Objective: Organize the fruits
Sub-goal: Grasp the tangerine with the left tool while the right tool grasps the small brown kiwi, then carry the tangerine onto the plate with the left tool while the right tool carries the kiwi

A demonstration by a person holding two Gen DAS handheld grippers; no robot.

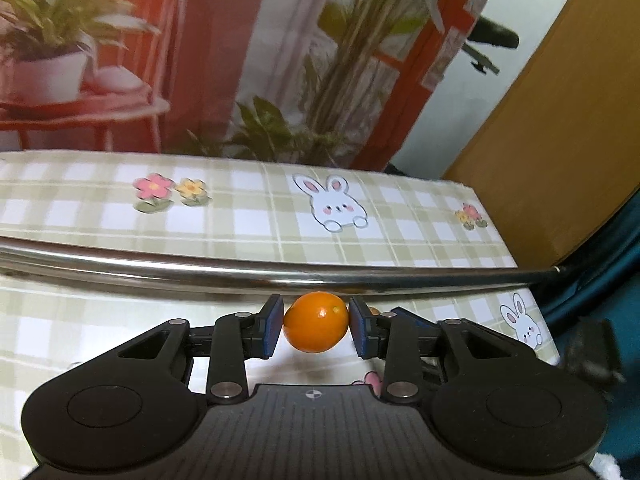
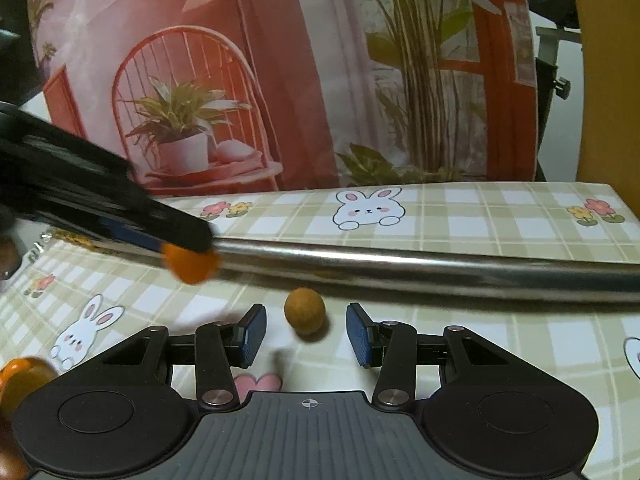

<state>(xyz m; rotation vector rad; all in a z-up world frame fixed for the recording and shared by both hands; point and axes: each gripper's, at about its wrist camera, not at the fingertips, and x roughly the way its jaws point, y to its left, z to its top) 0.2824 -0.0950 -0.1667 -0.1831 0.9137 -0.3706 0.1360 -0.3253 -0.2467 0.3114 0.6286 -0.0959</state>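
My left gripper (image 1: 316, 330) is shut on a small orange kumquat (image 1: 315, 328) and holds it above the checked tablecloth, just in front of a shiny metal bar (image 1: 280, 272). The right wrist view shows that gripper and its kumquat (image 2: 191, 266) at the left, blurred. My right gripper (image 2: 306, 334) is open, its blue pads on either side of a small round tan-brown fruit (image 2: 305, 316) that lies on the cloth. The pads are apart from it. Another orange fruit (image 2: 24, 376) shows at the lower left edge of the right wrist view.
The metal bar (image 2: 420, 270) runs across the table beyond both grippers. The table (image 1: 248, 216) has a green checked cloth with rabbits and flowers. A printed backdrop stands behind it. A wooden panel (image 1: 560, 128) stands at the right past the table edge.
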